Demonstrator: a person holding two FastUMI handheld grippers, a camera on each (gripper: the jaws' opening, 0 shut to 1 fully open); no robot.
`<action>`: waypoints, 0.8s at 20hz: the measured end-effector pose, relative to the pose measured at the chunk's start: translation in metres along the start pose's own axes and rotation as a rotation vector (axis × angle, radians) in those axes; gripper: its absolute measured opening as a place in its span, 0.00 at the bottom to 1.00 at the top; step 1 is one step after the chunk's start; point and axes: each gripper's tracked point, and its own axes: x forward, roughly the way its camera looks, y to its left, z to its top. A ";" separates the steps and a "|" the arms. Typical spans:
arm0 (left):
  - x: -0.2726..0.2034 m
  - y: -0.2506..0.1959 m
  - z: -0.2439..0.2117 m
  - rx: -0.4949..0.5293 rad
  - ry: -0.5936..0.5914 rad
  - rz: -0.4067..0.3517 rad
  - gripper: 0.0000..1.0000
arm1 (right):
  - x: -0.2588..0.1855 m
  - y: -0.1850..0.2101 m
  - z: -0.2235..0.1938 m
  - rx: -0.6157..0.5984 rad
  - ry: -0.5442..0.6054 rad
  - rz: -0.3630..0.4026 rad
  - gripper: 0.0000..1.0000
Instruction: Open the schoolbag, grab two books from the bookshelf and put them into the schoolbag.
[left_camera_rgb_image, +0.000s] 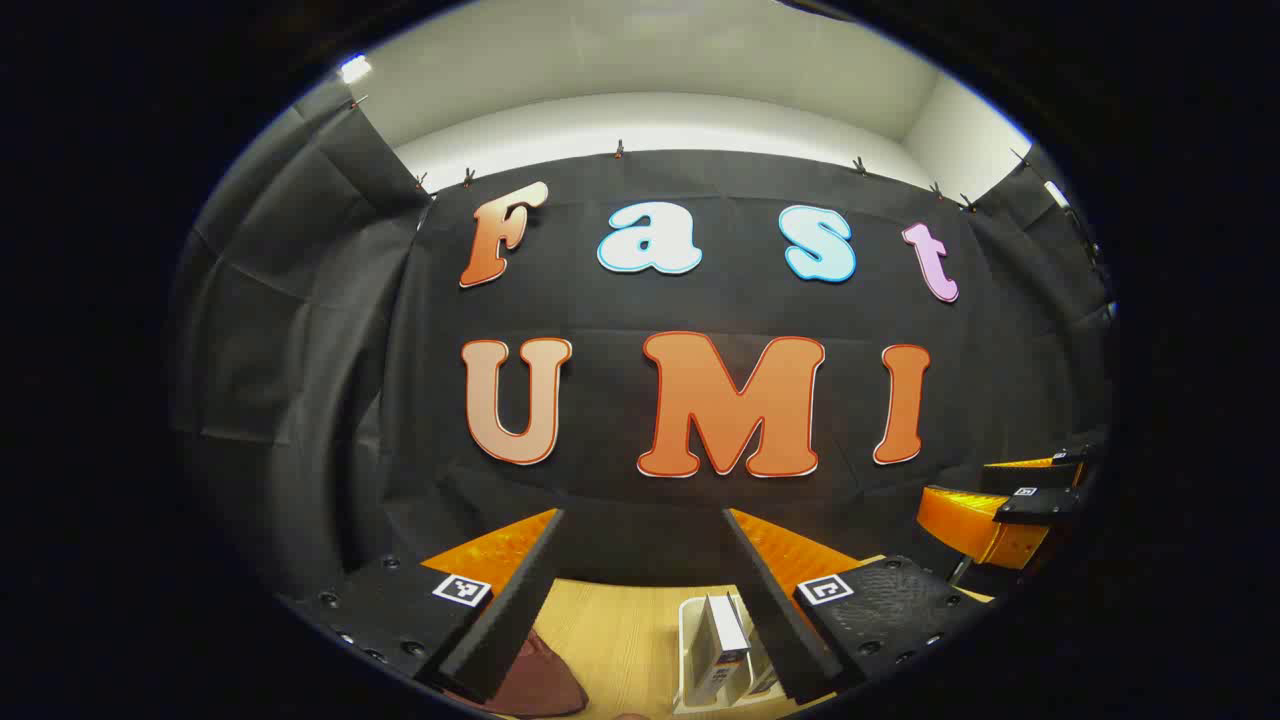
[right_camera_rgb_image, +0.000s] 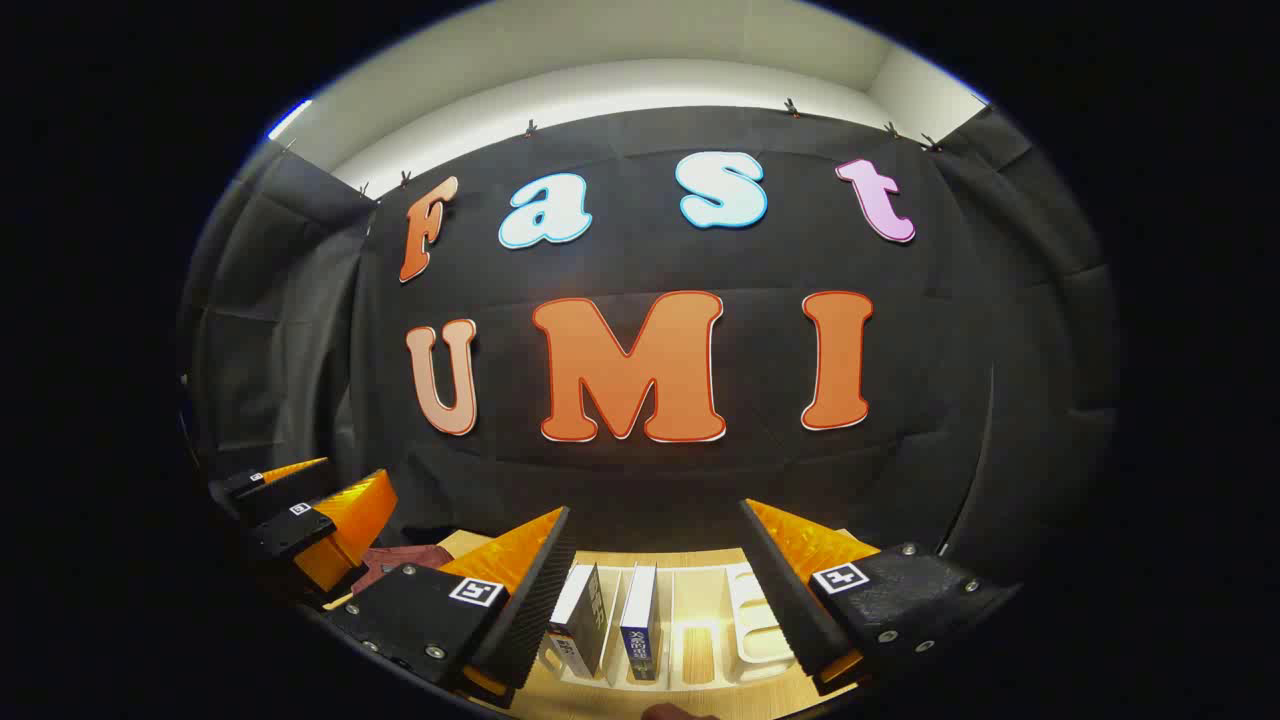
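Left gripper view is showing the left gripper (left_camera_rgb_image: 640, 600) riding above a pale wooden table (left_camera_rgb_image: 620, 630), with open air between its fingers and the black cloth wall (left_camera_rgb_image: 700, 500) that is closing off the far side. The table's far edge is running straight along the foot of that cloth, and the cloth is wrapping round both flanks of the booth. A dark red schoolbag (left_camera_rgb_image: 535, 680) is lying low on the table, just inside the near finger on that view's left. A white bookshelf (left_camera_rgb_image: 690, 650) is standing beside the other finger, with a book (left_camera_rgb_image: 722, 640) upright in it. Farther off at the edge of this view, the right gripper (left_camera_rgb_image: 1010, 510) is hanging level, well apart from the left one.

Right gripper view is looking down on the same wooden table from the right gripper's own camera, and the bookshelf's white dividers (right_camera_rgb_image: 745, 620) are standing in a row between its fingers, the slots on that view's right side looking bare. Two books are standing upright near the finger on that view's left: a pale-covered book (right_camera_rgb_image: 580, 620) leaning slightly, and a blue-spined book (right_camera_rgb_image: 638, 625) just beside it. The schoolbag is peeking out as a maroon patch beyond that same finger, next to the left gripper, which is hovering off at the view's left rim.

Both grippers' jaws are standing spread wide, touching and pinching nothing.
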 end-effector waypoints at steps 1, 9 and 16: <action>0.001 0.000 0.000 0.001 -0.001 0.000 0.95 | 0.001 -0.001 0.000 0.001 -0.002 -0.004 0.96; 0.011 -0.003 -0.005 -0.001 0.010 -0.015 0.95 | 0.005 -0.003 0.001 -0.001 -0.008 -0.020 0.96; 0.016 -0.012 -0.007 0.003 0.005 -0.037 0.95 | 0.004 -0.014 -0.001 -0.021 -0.005 -0.063 0.96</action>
